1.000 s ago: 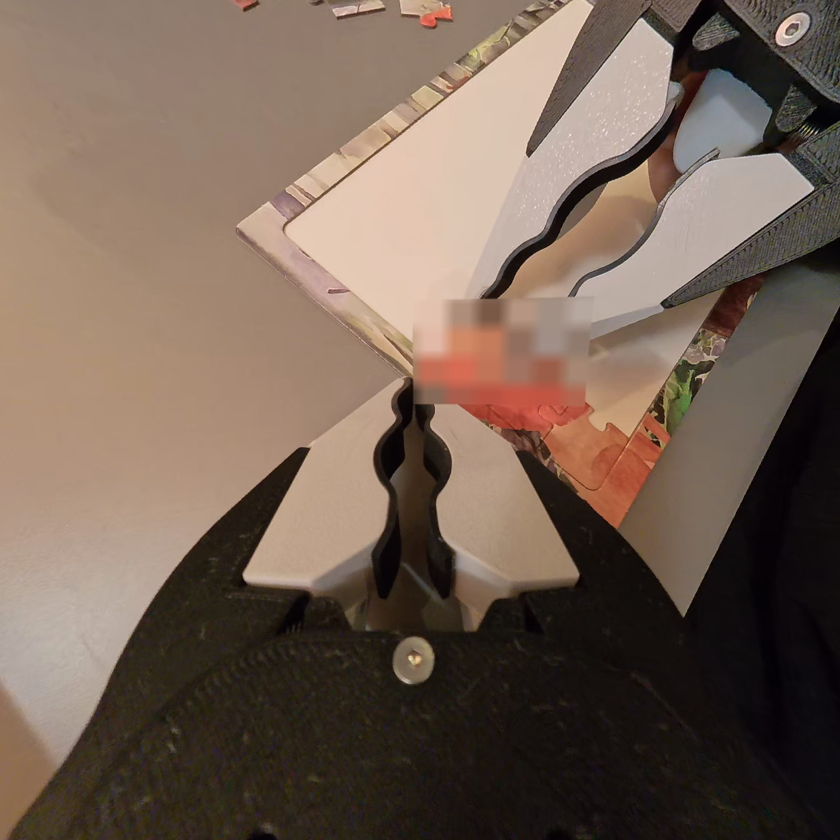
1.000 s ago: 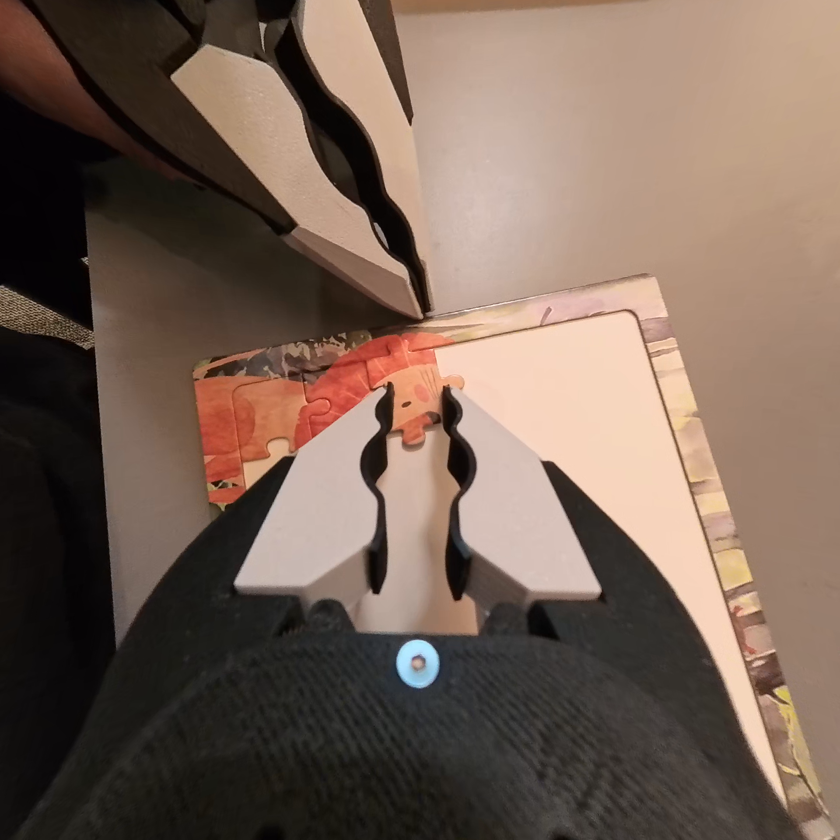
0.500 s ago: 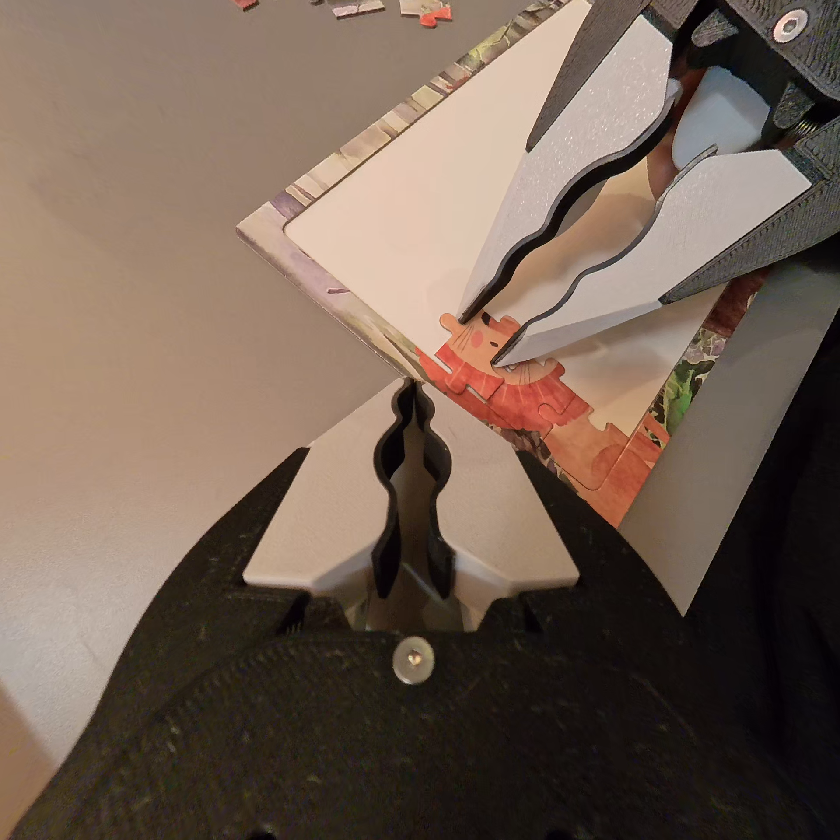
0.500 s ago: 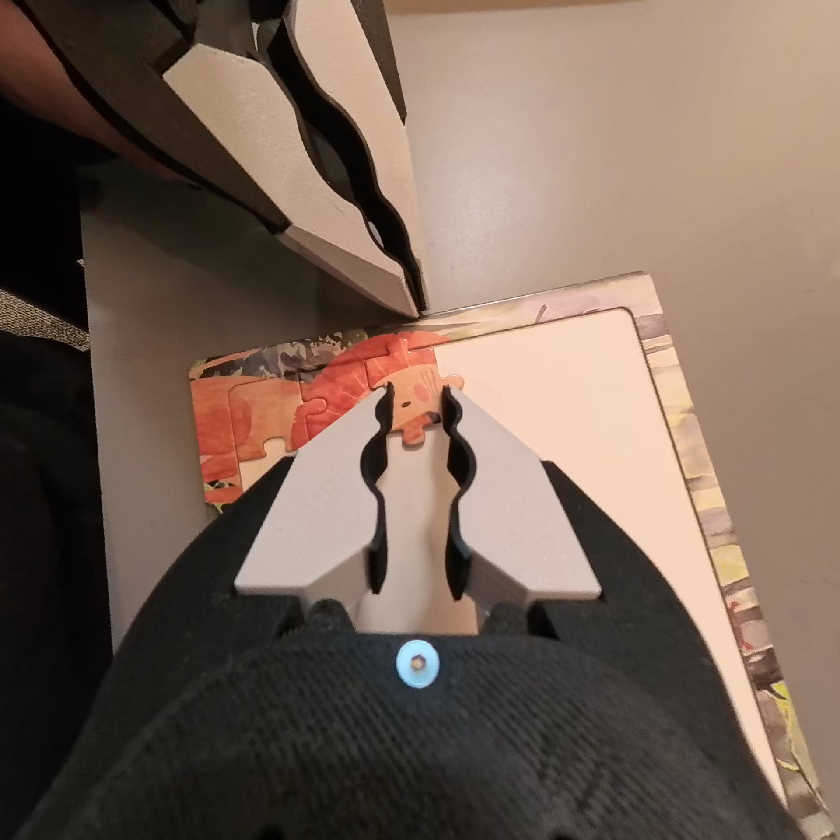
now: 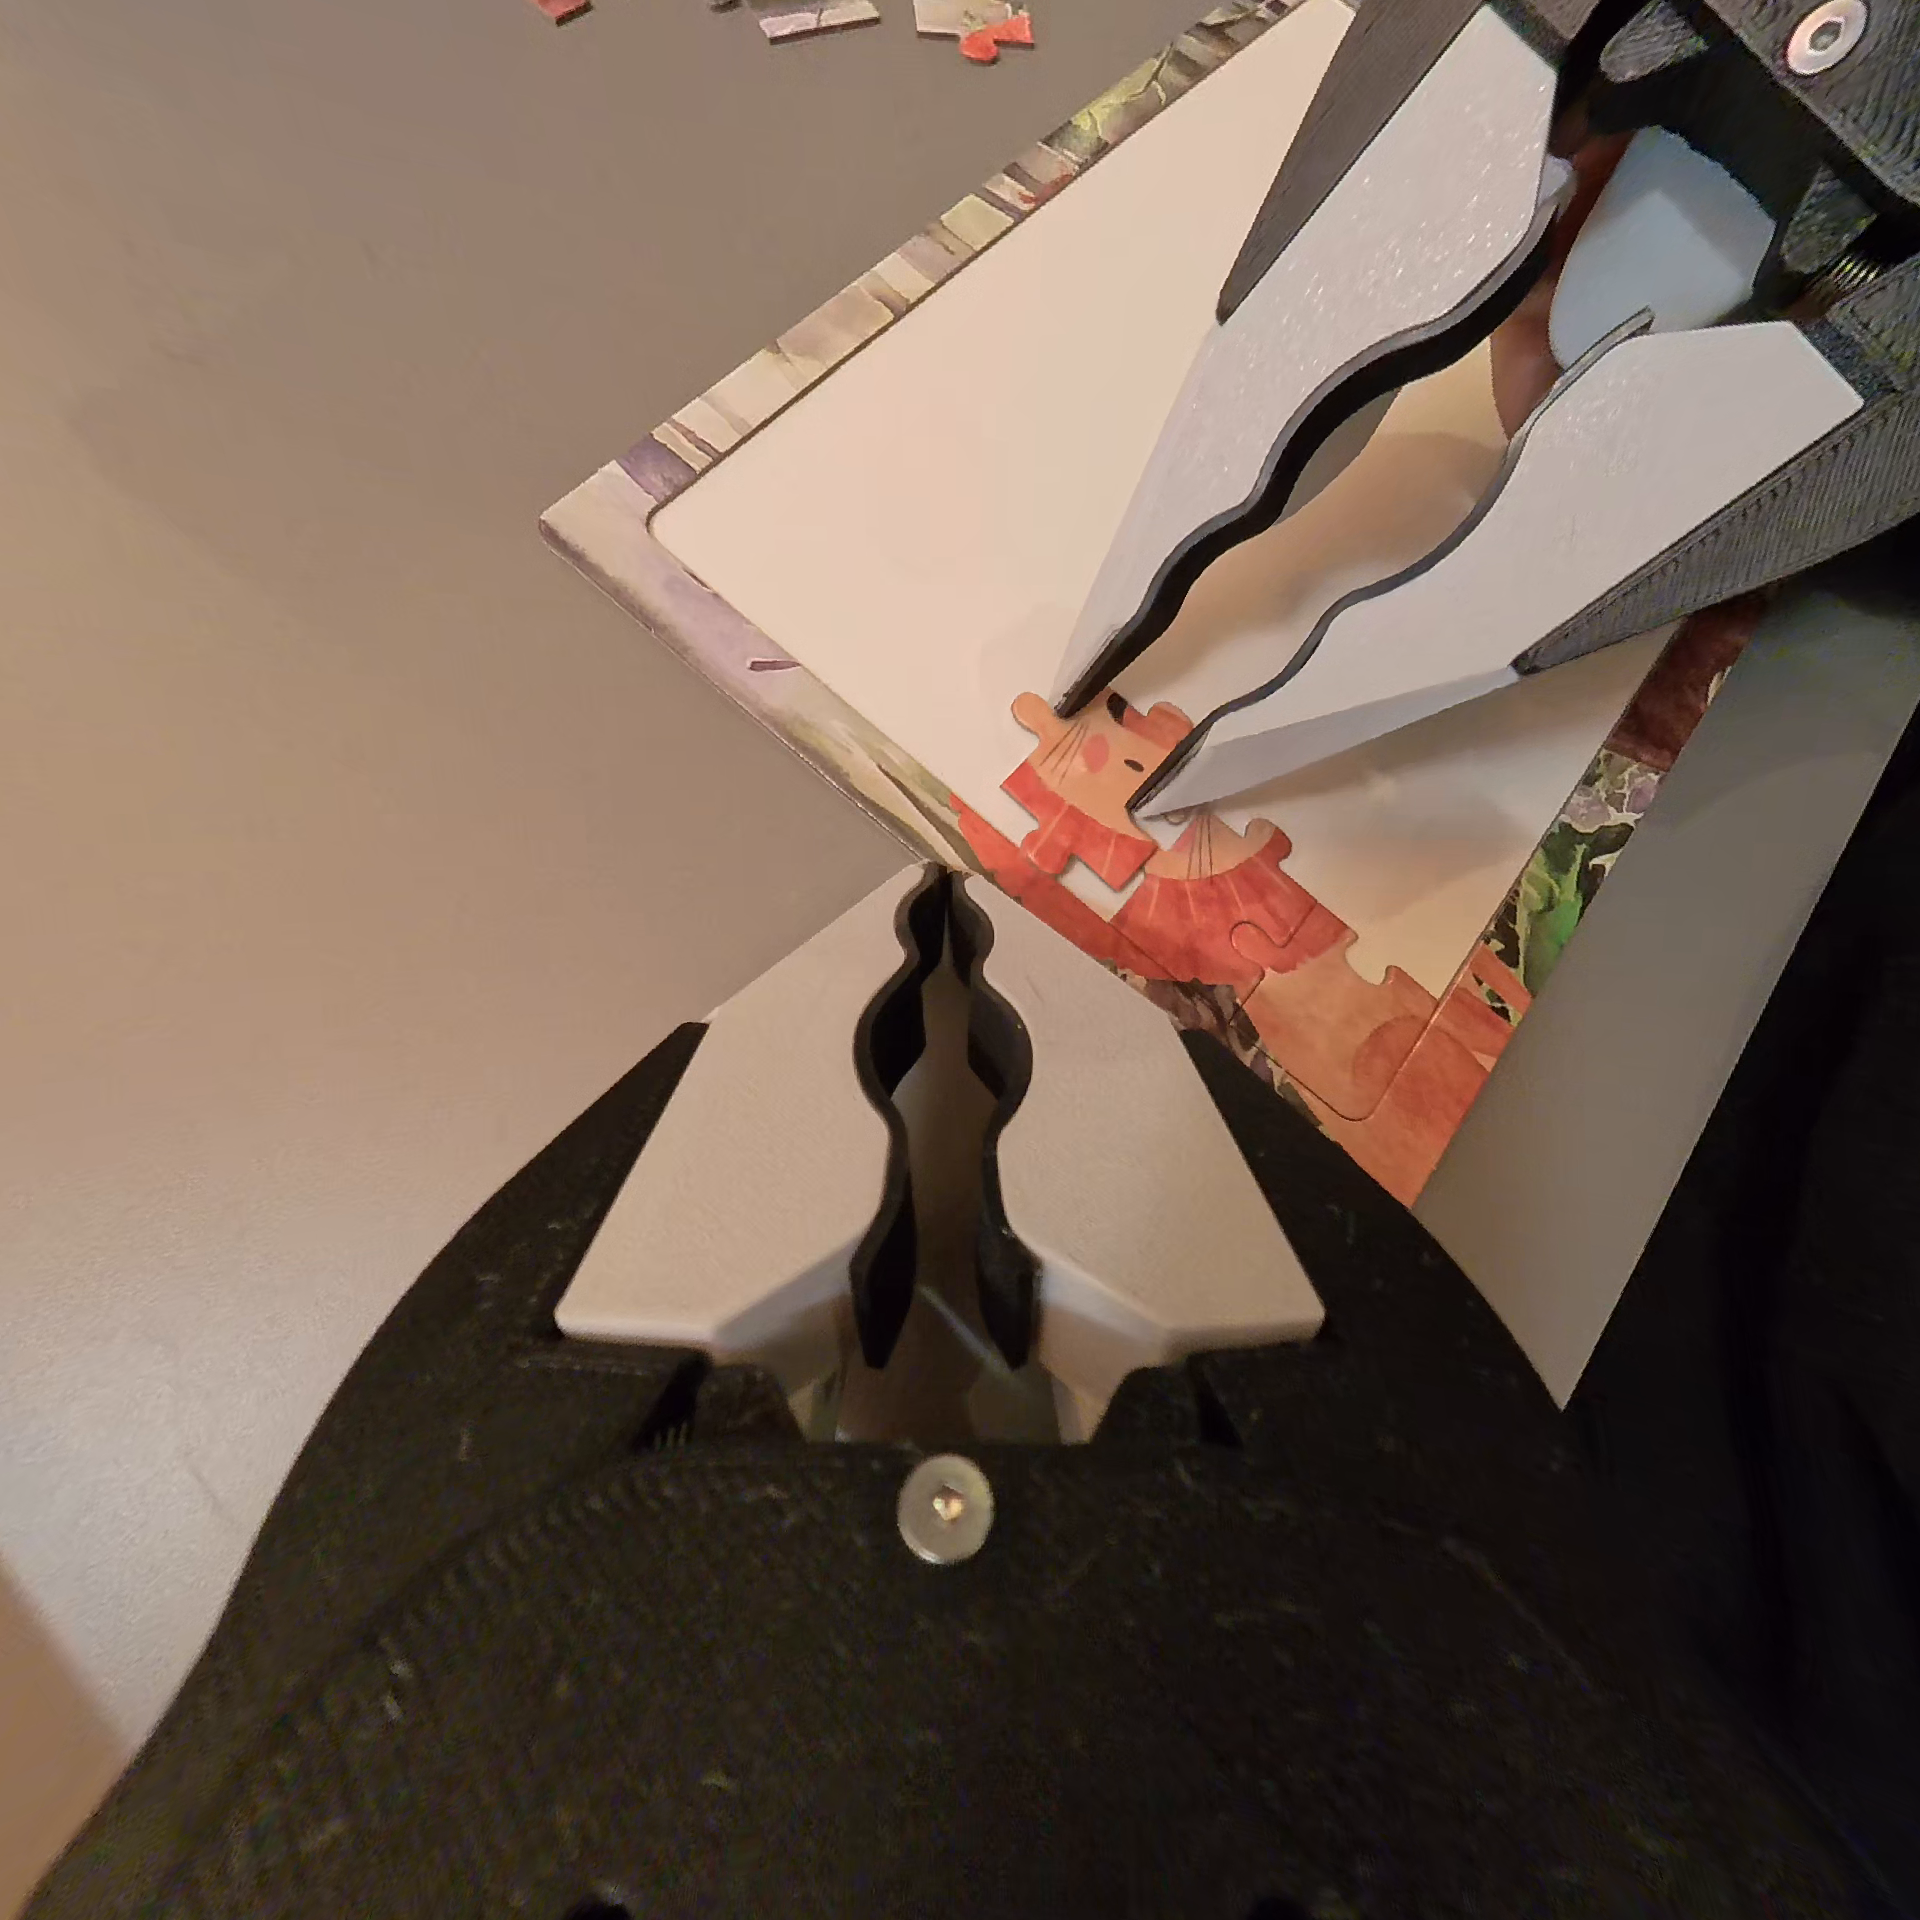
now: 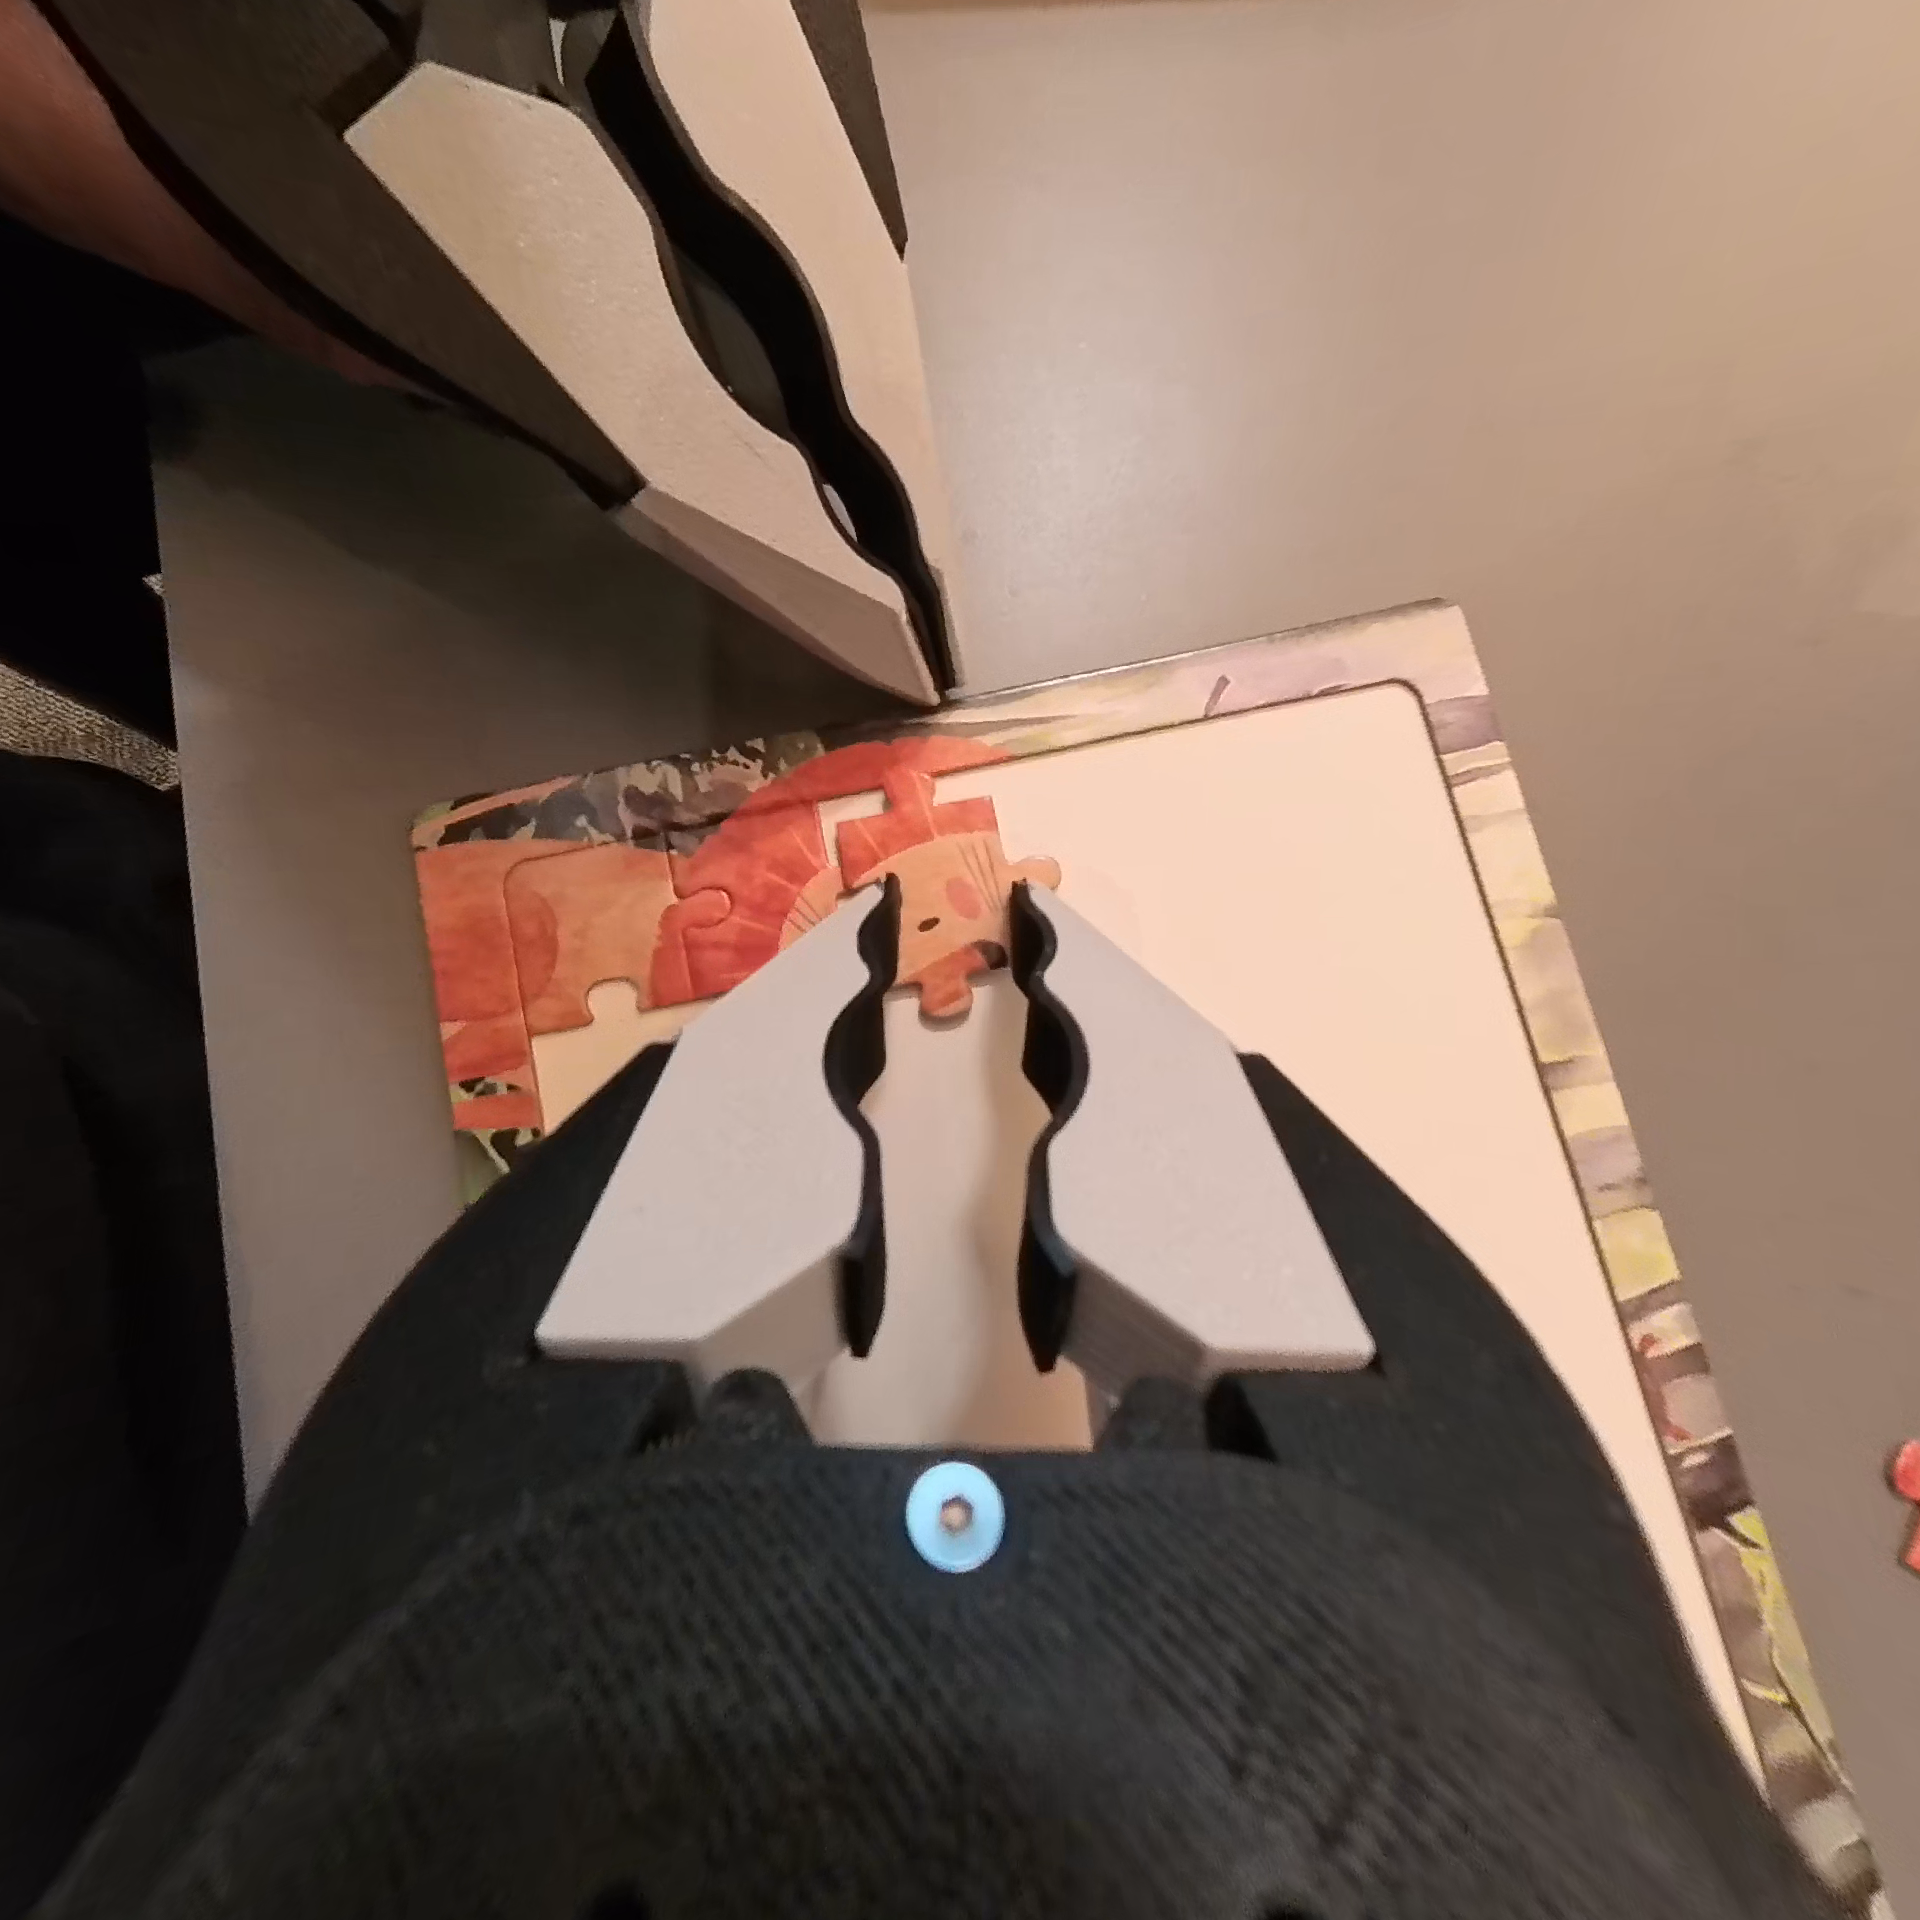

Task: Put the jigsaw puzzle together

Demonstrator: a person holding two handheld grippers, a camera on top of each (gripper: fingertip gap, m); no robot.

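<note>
Left wrist view: your left gripper (image 5: 948,883) has its tips pressed together with nothing between them, resting at the edge of the puzzle tray (image 5: 665,597), which lies flat on the grey tabletop (image 5: 312,520) with one corner turned toward the left of the view. Your right gripper (image 5: 1103,756) comes in from the upper right, its jaws apart and its two tips set on either side of the loose piece (image 5: 1091,774). That piece is orange-red with a pale animal face, a pink cheek and thin whisker lines; it sits slightly askew inside the tray, a white sliver showing between it and the joined pieces (image 5: 1299,966) along the tray's near edge. At least three stray pieces (image 5: 977,26) lie on the tabletop at the top of the view.

Right wrist view: your right gripper (image 6: 956,894) straddles the loose piece (image 6: 951,914), one tab pointing back toward the camera, another up toward the tray's far border. I cannot tell whether the tips squeeze it. The joined pieces (image 6: 582,914) fill the tray's left end; the rest is bare white board (image 6: 1247,935). Your left gripper (image 6: 935,681) touches the tray's upper border. One red stray piece (image 6: 1907,1496) peeks in at the right edge.
</note>
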